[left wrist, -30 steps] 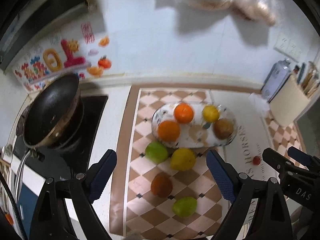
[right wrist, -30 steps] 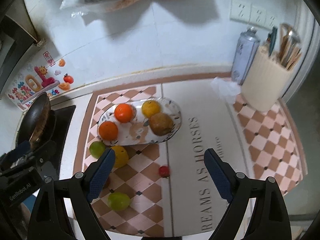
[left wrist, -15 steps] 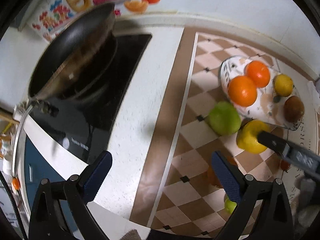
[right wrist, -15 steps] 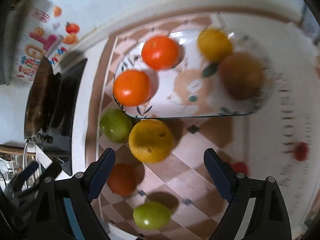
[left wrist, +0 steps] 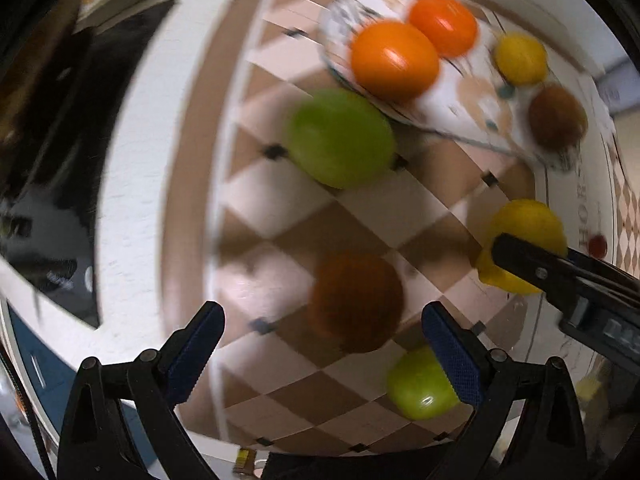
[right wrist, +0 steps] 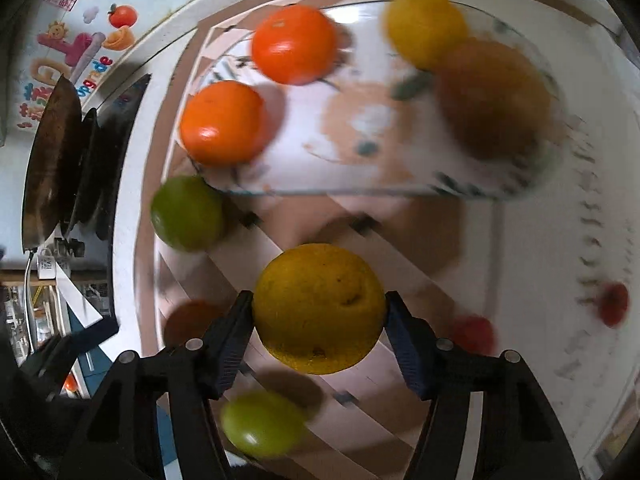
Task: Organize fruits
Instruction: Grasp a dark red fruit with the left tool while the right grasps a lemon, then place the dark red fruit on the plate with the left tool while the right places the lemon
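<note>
The right claw (right wrist: 319, 312) grips the big yellow fruit (right wrist: 318, 308), its two blue pads pressed against the fruit's sides, just in front of the oval plate (right wrist: 440, 190) on the counter (right wrist: 540, 280). Whether the fruit is already clear of the counter I cannot tell. The left claw (left wrist: 322, 354) is wide open and empty, poised over the brown fruit (left wrist: 356, 300), which lies further from the plate than the large green fruit (left wrist: 340, 138) sitting right at the plate's rim.

On the plate are two oranges (right wrist: 224, 122), a small yellow fruit (right wrist: 424, 28) and another brown fruit (right wrist: 494, 98). A small green fruit (right wrist: 262, 424) lies furthest from the plate, and two small red fruits (right wrist: 472, 334) sit on the counter beside the plate's right end.

Likely risks: the yellow fruit is round and held only at its widest points, so a quick swing toward the plate could let it slip and roll. The plate is already crowded, and setting it down hard may knock an orange over the rim. The two claws are working close together, so the left one closing on the brown fruit could bump the right arm or nudge the small green fruit away.
</note>
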Available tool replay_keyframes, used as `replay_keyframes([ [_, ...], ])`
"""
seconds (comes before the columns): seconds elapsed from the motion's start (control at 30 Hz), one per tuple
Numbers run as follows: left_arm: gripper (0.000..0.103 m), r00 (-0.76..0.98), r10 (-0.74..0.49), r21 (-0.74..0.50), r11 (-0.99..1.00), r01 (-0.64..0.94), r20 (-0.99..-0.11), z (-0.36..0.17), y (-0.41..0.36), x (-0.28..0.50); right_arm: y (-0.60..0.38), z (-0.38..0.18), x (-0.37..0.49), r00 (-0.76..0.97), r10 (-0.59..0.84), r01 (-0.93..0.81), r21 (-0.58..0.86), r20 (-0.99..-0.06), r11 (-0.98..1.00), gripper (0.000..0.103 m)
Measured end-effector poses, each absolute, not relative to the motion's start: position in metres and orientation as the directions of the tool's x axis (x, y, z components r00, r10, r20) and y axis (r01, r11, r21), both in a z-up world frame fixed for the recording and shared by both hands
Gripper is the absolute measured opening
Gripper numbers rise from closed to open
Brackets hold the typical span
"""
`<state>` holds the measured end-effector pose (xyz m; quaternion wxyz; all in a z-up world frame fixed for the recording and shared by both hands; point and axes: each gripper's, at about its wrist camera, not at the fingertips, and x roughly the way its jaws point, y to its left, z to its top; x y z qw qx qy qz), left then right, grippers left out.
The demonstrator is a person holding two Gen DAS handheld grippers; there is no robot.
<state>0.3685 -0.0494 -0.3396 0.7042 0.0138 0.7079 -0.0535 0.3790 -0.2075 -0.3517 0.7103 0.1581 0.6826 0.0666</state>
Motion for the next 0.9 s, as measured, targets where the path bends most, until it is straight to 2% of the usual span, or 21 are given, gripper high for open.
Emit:
replay_keyframes([
  [0.07,0.083,-0.012,-0.068,-0.069,0.992,0.107,-0.998,-0.347,-0.056,0.368,-0.218,-0.354,0.374,0.049,0.32,0.147,0.324,-0.946,0.935,0.067],
  [0.1,0.061,-0.015,-0.075,-0.076,0.991,0.109,-0.997,-0.351,-0.058,0.368,-0.221,-0.356,0.372,0.047,0.322,0.157,0.325,-0.946,0.933,0.067],
  [0.13,0.052,-0.024,-0.079,-0.081,0.991,0.109,-0.997,-0.354,-0.059,0.368,-0.224,-0.357,0.369,0.044,0.316,0.162,0.319,-0.948,0.934,0.067],
  [0.33,0.051,0.019,-0.074,-0.071,0.989,0.131,-0.997,-0.353,-0.063,0.365,-0.227,-0.365,0.367,0.044,0.334,0.194,0.336,-0.941,0.921,0.068],
  [0.53,0.051,0.059,-0.067,-0.057,0.987,0.147,-0.996,-0.343,-0.067,0.363,-0.218,-0.361,0.372,0.059,0.286,0.134,0.292,-0.956,0.947,0.067],
  [0.73,0.051,0.091,-0.111,-0.096,0.983,0.157,-0.99,-0.304,-0.072,0.358,-0.233,-0.349,0.367,0.096,0.342,0.179,0.355,-0.935,0.918,0.067],
  [0.9,0.051,0.148,-0.185,-0.156,0.97,0.186,-0.971,-0.264,-0.092,0.378,-0.265,-0.305,0.374,0.212,0.396,0.221,0.438,-0.894,0.871,0.067],
])
